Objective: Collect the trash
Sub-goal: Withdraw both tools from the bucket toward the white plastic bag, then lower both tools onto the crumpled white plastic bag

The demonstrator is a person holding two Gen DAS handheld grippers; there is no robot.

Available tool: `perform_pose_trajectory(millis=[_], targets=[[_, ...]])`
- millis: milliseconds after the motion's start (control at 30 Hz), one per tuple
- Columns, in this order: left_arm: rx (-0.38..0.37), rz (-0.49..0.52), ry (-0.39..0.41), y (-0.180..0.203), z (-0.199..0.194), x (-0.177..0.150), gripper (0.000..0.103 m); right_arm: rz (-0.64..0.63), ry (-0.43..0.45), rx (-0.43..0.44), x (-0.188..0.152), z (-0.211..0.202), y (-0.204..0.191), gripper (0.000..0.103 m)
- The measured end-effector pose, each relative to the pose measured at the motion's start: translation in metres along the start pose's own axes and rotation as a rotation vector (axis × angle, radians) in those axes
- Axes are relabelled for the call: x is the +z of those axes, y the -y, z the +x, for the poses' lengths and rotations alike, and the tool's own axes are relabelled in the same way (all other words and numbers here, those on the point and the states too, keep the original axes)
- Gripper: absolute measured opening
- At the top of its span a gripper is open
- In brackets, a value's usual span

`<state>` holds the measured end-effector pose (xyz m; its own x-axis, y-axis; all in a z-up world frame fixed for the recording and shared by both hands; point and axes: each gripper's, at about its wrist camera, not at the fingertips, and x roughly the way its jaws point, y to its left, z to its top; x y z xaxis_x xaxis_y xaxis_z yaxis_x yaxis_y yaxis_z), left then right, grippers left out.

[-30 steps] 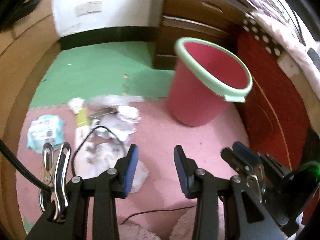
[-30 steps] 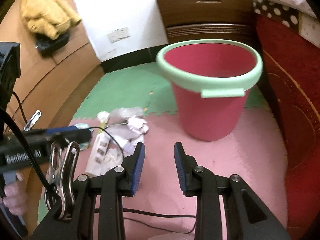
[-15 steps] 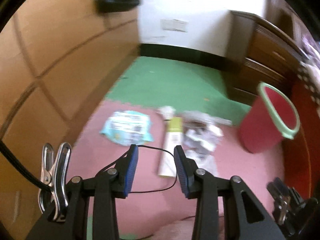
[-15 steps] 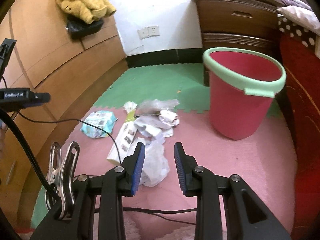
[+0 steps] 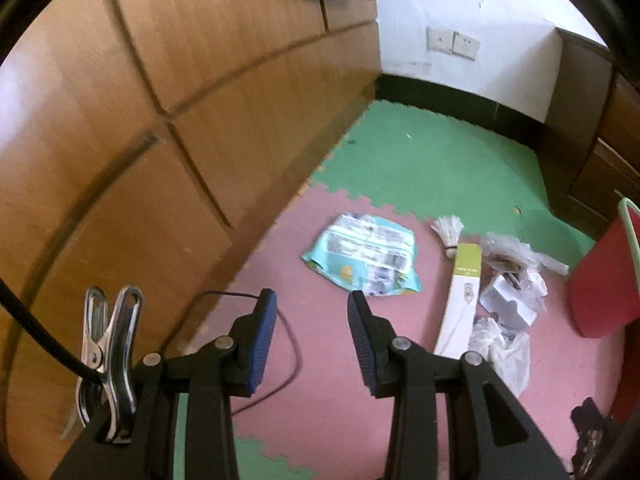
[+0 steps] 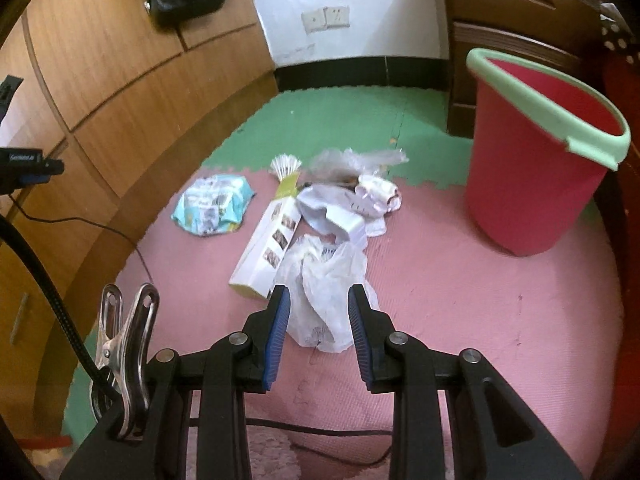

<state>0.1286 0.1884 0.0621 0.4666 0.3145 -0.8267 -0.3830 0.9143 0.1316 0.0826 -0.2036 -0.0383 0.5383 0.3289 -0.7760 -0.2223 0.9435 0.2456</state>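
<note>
So the trash is all in a loose heap on the pink foam floor mat (image 6: 460,280), close to the seam where it locks into the green mat (image 6: 340,120). Nearest the right gripper (image 6: 316,316) there's a crumpled white plastic bag (image 6: 324,276), and it shows right between the blue pads, but the pads aren't touching it; the jaws stand apart with nothing held, hovering above the floor. Just left of the bag lies a long white box with a green end (image 6: 266,240), and beyond that a teal wipes packet (image 6: 212,204) off toward the wooden cabinet wall (image 6: 120,80). A shuttlecock (image 6: 285,165) sits at the far tip of the box, right on the pink/green seam, with a clear plastic wrapper (image 6: 356,162) and some crumpled white paper (image 6: 352,208) bunched beside it. The red bucket with the green rim (image 6: 532,176) stands upright to the right of the pile, well apart from it. The left gripper (image 5: 312,326) is also apart and empty, angled down at bare pink mat, with the wipes packet (image 5: 364,258) ahead of it and the box (image 5: 460,300) off to its right.
</note>
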Motion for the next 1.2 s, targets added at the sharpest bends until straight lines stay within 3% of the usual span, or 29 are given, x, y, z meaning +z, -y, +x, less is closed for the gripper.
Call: perform_pose_trajectory(millis=[467,667,1200], targets=[[-0.171,0.1,-0.162,0.088,0.097,-0.024,0.039,0.0,-0.111,-0.046,0.002,0.057,0.015,0.031],[-0.233,0.135,-0.223,0.121,0.13,-0.033,0.046,0.025,-0.161,-0.058,0.002,0.083,0.028,0.032],[-0.38,0.244,-0.313,0.211,0.158,-0.06,0.049,0.047,-0.287,-0.044,-0.008,0.168,0.043,0.04]])
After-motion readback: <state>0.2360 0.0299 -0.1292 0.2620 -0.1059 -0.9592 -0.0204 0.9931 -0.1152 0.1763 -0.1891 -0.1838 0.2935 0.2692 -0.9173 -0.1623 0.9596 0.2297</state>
